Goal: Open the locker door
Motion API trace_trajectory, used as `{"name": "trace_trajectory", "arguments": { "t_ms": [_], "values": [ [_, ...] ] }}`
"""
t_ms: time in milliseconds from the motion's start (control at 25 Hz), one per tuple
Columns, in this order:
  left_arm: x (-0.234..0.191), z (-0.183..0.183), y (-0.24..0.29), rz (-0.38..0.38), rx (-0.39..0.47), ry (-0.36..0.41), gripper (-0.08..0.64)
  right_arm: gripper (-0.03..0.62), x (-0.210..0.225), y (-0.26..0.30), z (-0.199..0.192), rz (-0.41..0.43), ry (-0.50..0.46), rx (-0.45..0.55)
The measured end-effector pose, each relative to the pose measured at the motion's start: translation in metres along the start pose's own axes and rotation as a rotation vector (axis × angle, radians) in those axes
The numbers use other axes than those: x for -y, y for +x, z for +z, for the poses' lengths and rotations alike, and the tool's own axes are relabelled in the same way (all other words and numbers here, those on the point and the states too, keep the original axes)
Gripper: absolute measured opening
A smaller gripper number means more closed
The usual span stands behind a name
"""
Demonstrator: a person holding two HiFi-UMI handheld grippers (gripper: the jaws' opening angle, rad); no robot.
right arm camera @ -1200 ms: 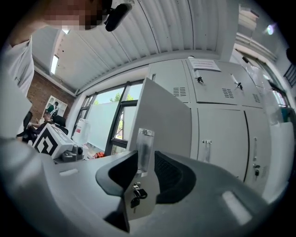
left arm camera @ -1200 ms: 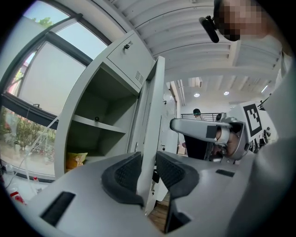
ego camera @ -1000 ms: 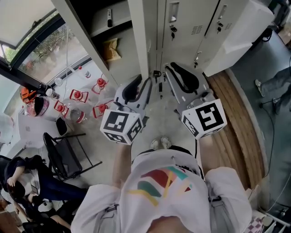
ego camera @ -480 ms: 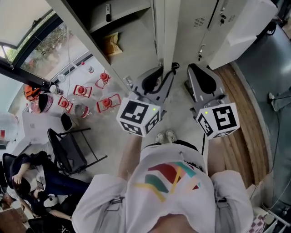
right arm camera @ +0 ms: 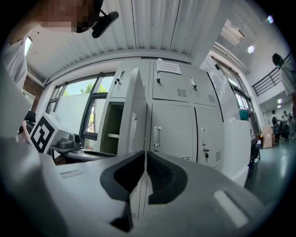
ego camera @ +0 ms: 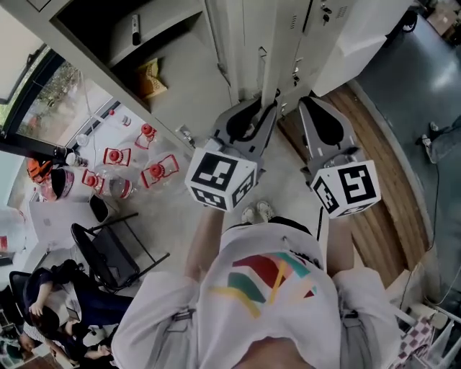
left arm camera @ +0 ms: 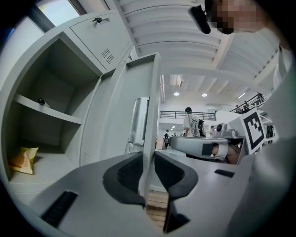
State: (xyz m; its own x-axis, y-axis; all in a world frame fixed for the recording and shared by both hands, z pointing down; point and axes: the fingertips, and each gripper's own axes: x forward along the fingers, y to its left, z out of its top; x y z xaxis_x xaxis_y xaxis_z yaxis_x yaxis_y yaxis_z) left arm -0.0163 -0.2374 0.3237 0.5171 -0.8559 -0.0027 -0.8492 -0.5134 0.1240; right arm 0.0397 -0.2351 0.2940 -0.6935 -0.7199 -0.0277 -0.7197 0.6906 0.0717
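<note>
In the head view I count two tools of mine at the centre: the left gripper and the right gripper. One open locker door shows at top centre and one yellow snack bag at upper left. At left are four red-topped items and one black chair. Two shoes sit at centre.

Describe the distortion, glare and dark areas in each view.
Head view: evenly lit, though the open locker compartment at the top is shadowed. Left gripper view: strong fisheye bends the grey metal locker door, the corners go black, and the window at the upper left washes out pale. Right gripper view: same black fisheye ring; a round ceiling lamp flares at the upper right.
</note>
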Motion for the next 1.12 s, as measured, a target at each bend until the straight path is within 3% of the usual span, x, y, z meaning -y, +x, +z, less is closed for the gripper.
{"name": "trace_trajectory", "arguments": {
  "t_ms": [520,880,1120],
  "values": [
    [0.02,-0.001,0.038,-0.101,-0.016,0.035,0.083,0.017,0.036,-0.02,-0.007,-0.118,0.001,-0.035],
    [0.025,-0.003,0.048,-0.195,-0.019,0.076,0.083,0.017,0.049,-0.023,-0.015,-0.148,0.017,-0.051],
    [0.028,-0.005,0.061,-0.165,-0.017,0.107,0.083,0.018,0.038,-0.013,-0.018,-0.12,-0.037,-0.073]
  ]
}}
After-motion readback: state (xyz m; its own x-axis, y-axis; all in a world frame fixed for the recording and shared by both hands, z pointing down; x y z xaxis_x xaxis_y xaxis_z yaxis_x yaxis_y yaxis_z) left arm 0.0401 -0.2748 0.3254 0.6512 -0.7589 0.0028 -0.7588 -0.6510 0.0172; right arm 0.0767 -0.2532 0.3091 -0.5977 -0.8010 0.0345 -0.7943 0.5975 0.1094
